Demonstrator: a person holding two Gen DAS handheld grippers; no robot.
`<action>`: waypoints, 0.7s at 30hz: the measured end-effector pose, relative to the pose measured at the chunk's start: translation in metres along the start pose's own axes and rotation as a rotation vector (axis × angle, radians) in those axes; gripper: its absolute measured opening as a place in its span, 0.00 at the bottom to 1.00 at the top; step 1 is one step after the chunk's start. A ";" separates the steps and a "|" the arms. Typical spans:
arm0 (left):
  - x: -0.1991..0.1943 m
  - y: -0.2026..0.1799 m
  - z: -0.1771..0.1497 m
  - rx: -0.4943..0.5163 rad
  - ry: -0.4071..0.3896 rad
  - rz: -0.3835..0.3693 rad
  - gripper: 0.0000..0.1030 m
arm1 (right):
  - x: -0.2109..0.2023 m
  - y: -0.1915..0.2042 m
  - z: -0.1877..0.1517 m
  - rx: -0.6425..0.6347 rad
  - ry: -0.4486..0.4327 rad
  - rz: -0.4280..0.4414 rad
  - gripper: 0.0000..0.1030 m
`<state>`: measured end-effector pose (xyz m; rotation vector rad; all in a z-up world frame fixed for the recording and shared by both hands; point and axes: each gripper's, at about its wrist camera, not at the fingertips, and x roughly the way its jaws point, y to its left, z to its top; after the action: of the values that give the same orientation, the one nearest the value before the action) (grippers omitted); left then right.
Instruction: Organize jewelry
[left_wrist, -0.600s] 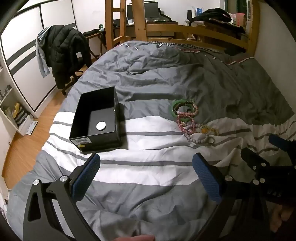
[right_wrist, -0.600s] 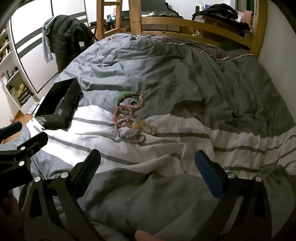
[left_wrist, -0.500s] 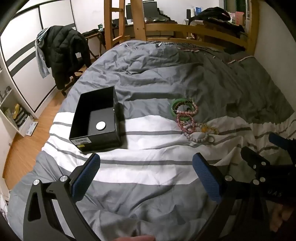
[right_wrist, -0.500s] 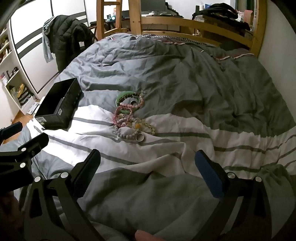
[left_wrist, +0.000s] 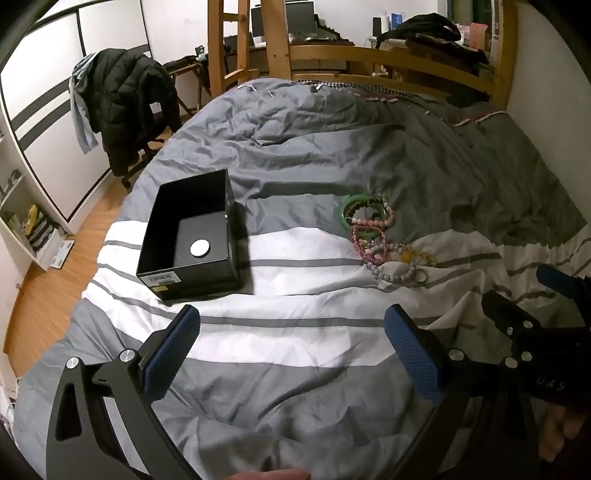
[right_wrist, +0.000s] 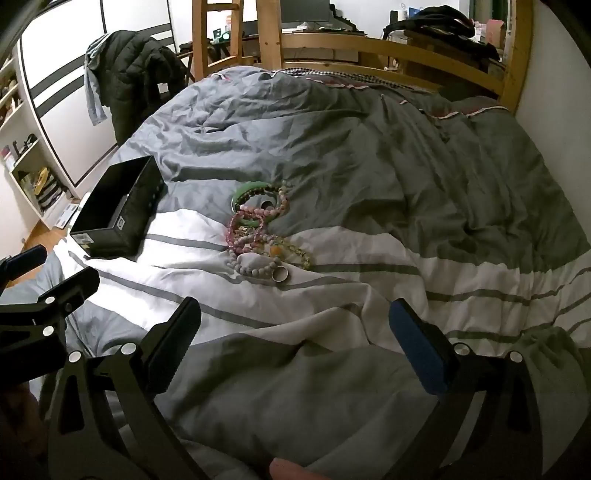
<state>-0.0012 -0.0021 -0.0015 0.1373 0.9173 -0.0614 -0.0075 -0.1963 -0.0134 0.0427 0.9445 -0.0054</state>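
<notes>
Both the left tongs (left_wrist: 291, 350) and the right tongs (right_wrist: 295, 343) hang spread wide and empty over the bed (left_wrist: 295, 332). The jewelry (left_wrist: 376, 236), a tangled heap of beaded bracelets, lies on the duvet to the right of the open black box (left_wrist: 192, 236), well apart from it. I'd guess the strands are light, limp and slippery; the stiff green bangle (right_wrist: 251, 188) or the small ring (right_wrist: 279, 274) offers a firmer bite.
</notes>
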 end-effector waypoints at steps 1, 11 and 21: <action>0.000 0.000 0.000 -0.001 0.001 -0.001 0.96 | -0.001 0.001 -0.001 -0.001 0.000 -0.001 0.98; 0.002 -0.001 -0.001 -0.004 0.006 0.000 0.96 | -0.002 -0.001 0.001 0.003 0.003 0.001 0.98; 0.005 -0.001 -0.002 -0.006 0.010 -0.005 0.96 | -0.001 0.000 0.000 0.003 0.004 0.002 0.98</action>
<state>0.0000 -0.0025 -0.0070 0.1303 0.9280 -0.0627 -0.0080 -0.1966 -0.0124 0.0465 0.9487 -0.0055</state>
